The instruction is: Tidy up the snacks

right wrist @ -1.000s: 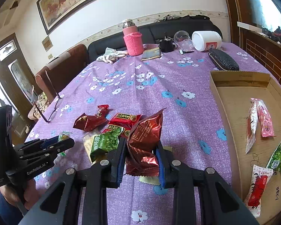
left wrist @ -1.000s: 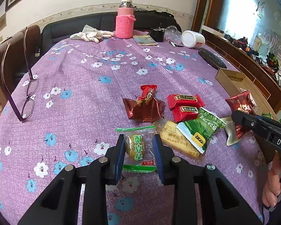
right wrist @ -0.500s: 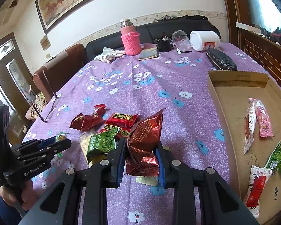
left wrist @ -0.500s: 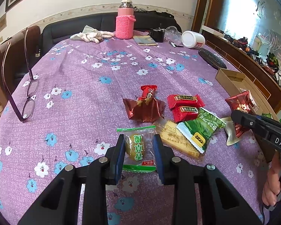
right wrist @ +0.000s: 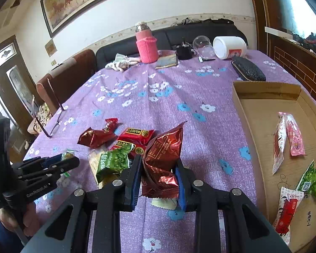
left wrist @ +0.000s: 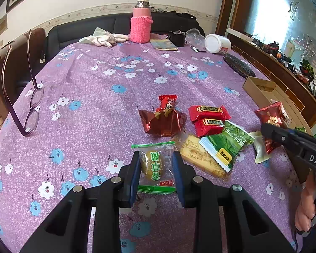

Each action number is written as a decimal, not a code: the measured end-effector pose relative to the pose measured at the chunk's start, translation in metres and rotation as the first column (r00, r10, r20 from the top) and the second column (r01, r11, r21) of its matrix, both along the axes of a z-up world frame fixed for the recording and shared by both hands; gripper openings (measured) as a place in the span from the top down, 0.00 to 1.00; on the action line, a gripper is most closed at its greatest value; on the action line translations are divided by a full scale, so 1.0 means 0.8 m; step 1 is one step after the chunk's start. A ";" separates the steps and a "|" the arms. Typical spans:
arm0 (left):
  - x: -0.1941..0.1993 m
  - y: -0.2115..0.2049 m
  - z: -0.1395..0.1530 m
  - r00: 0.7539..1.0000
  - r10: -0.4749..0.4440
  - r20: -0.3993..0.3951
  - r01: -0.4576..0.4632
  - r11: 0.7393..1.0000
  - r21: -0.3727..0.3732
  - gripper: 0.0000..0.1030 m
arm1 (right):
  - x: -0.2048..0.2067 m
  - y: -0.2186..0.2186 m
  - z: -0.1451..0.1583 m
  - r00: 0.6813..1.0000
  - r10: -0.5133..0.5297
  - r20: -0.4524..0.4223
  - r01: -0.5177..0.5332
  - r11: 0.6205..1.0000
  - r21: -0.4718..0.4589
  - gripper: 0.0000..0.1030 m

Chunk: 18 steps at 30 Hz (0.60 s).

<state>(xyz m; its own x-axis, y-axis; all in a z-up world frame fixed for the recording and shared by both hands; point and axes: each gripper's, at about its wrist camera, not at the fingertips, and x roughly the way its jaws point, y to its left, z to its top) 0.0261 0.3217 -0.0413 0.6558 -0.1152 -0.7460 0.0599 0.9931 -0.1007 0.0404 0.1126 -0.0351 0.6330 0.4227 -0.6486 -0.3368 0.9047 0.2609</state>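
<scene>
We see the left gripper (left wrist: 155, 168), lower centre of the left wrist view, closed to a narrow gap on 1 clear pkt with green bands (left wrist: 154, 166) holding a yellow-green snack; its pads press the pkt's sides, the pkt lying on the tabletop (left wrist: 84, 88); the right gripper (right wrist: 159, 175), lower centre of the right wrist view, is clamped on 1 dark red foil bag (right wrist: 163, 158), which stands up between the pads, above a pale wrapper on the cloth.

Loose on the tabletop, centre of the left wrist view, we count: 2 red flat pkts (left wrist: 208, 116) side by side; 1 green pkt (left wrist: 225, 145) overlapping 1 pale biscuit pkt (left wrist: 191, 149); 1 dark red foil pkt (left wrist: 162, 122) w/ 1 small red candy wrapper (left wrist: 167, 102) on top.

At the right of the right wrist view sits 1 cardboard box (right wrist: 261, 109); inside we count 5 pkts, maybe more past the edge; 2 pink-and-white ones (right wrist: 288, 137) upper, 1 green one (right wrist: 313, 181) at the right edge, 1 red-and-white one (right wrist: 286, 206) lower.

Upper centre: 1 pink flask (left wrist: 141, 23); 1 white jar (right wrist: 229, 47) on its side; 1 pair of glasses (left wrist: 29, 107) at the left.
</scene>
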 end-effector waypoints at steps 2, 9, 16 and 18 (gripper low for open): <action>0.000 -0.001 0.000 1.000 -0.002 0.000 0.002 1.000 0.002 0.72 | 0.000 -0.001 0.001 1.000 -0.005 0.006 0.005 1.000 0.002 0.70; -0.001 -0.002 0.000 1.000 -0.006 -0.001 0.006 1.000 0.005 0.72 | 0.002 -0.002 0.000 1.000 -0.011 0.002 0.011 1.000 0.001 0.70; -0.001 -0.001 0.001 1.000 -0.006 0.000 0.006 1.000 0.007 0.72 | 0.002 -0.003 0.000 1.000 -0.016 0.001 0.016 1.000 0.005 0.70; -0.002 -0.002 0.002 1.000 -0.006 0.009 0.006 1.000 0.009 0.72 | 0.002 -0.006 0.002 1.000 -0.019 0.003 0.018 1.000 0.012 0.70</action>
